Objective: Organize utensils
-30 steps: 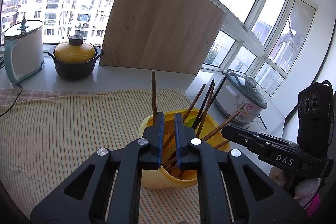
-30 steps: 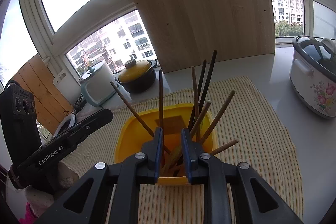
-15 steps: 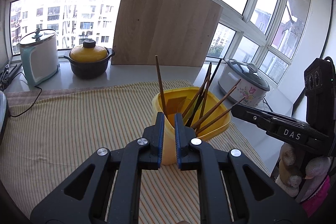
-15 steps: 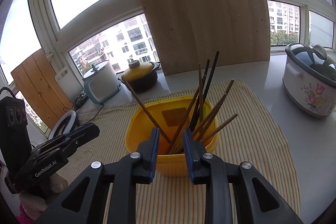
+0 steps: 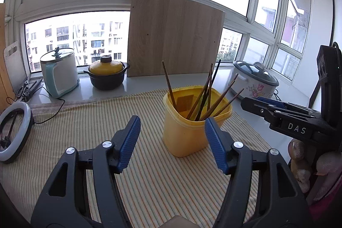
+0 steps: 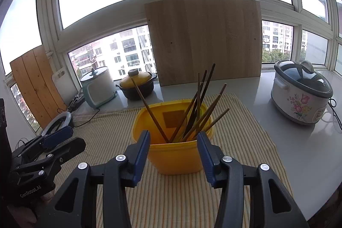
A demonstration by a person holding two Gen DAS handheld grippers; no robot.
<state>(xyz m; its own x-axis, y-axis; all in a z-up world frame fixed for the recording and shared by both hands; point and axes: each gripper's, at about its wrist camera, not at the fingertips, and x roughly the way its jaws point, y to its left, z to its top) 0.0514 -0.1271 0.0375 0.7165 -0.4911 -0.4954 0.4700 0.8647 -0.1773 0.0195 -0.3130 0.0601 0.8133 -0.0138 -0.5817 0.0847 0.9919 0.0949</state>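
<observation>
A yellow plastic container (image 5: 188,131) stands upright on the striped cloth (image 5: 85,129) and holds several brown chopsticks (image 5: 210,95) that lean against its rim. In the right wrist view the container (image 6: 175,155) and chopsticks (image 6: 198,108) sit just beyond the fingers. My left gripper (image 5: 172,140) is open and empty, a little in front and to the left of the container. My right gripper (image 6: 173,151) is open and empty, with its fingers on either side of the container's near wall, not touching it. Each gripper shows at the other view's edge.
A floral rice cooker (image 6: 301,95) stands on the counter at the right. A yellow-lidded black pot (image 5: 106,76) and a white-and-teal kettle (image 5: 58,74) stand at the back left. A wooden board (image 5: 175,44) leans on the window. A ring light (image 5: 15,131) lies at the left.
Both grippers have opened and pulled back from the container. The chopsticks they held over it now rest inside the container.
</observation>
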